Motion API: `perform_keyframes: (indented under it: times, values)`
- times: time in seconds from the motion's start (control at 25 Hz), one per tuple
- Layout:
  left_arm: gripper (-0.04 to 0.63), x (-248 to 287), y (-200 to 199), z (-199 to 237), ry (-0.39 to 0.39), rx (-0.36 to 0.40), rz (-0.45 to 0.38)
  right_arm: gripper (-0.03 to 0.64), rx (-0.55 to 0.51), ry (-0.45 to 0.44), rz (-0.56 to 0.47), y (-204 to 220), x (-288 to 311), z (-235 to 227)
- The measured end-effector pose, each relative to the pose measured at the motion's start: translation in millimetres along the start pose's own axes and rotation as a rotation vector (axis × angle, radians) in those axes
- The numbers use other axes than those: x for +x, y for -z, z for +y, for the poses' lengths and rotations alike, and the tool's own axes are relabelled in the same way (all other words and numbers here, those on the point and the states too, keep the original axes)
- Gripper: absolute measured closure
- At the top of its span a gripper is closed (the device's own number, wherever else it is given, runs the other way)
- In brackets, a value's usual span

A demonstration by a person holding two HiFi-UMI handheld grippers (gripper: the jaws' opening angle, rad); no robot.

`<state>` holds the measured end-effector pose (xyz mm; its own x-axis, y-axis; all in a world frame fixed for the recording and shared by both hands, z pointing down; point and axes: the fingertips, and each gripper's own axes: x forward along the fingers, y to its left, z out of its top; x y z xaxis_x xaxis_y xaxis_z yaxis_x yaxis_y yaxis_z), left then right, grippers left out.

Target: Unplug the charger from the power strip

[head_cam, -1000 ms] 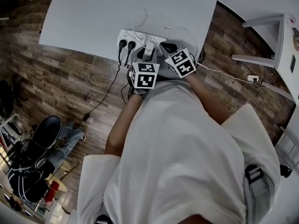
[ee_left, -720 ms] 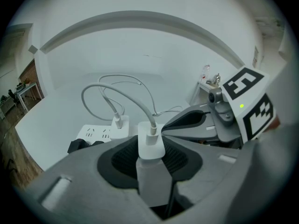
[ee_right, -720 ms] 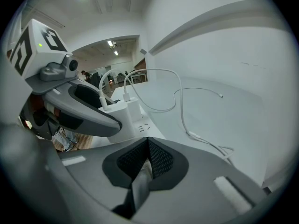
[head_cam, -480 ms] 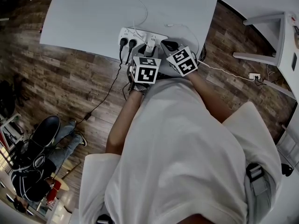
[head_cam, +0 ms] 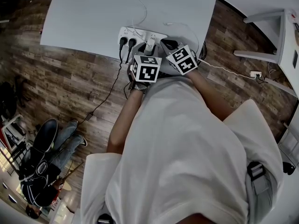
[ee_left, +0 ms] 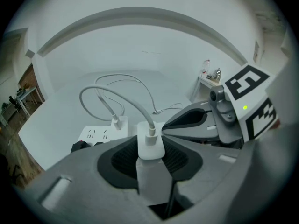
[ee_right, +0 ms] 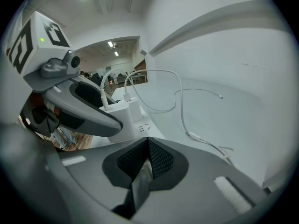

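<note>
A white power strip [head_cam: 138, 33] lies near the front edge of the white table [head_cam: 84, 17]. A white charger [ee_left: 150, 146] with a white cable out of its top stands on the strip, and my left gripper [ee_left: 150, 154] is shut on its sides. The charger's lower end is hidden between the jaws. In the head view the left gripper [head_cam: 148, 48] sits over the charger [head_cam: 150, 43]. My right gripper [head_cam: 167, 45] is just to its right, at the strip's right end. In the right gripper view my right gripper [ee_right: 147, 158] is shut, its pads meeting with nothing between them.
Two black plugs [head_cam: 127, 43] sit in the strip's left end, their cables dropping to the wood floor. A second white charger [ee_left: 117, 122] is plugged in behind. A loose white cable [ee_right: 201, 137] lies on the table. A seated person [head_cam: 42, 157] is at lower left.
</note>
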<state>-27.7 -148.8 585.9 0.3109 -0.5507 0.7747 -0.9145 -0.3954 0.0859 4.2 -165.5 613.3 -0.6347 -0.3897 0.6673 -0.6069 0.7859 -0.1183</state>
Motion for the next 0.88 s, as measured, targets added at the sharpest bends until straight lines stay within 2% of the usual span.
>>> perform_keyframes:
  times: [0.36,0.52,0.6,0.88]
  values:
    - [0.443,0.8,3.1,0.1,-0.051,0.105,0.013,0.614,-0.005,0.004,-0.005,-0.7,1.8,1.6]
    - [0.442,-0.6,4.1,0.7,-0.062,0.122,0.014,0.614,-0.004,0.002,-0.003,-1.1,1.6,3.2]
    - [0.442,-0.4,3.6,0.3,-0.055,0.104,0.011,0.614,-0.004,0.002,-0.009,-1.3,1.4,2.3]
    - [0.449,-3.1,2.9,7.2,0.011,-0.056,-0.036,0.614,-0.005,-0.002,-0.006,-1.6,4.2,5.0]
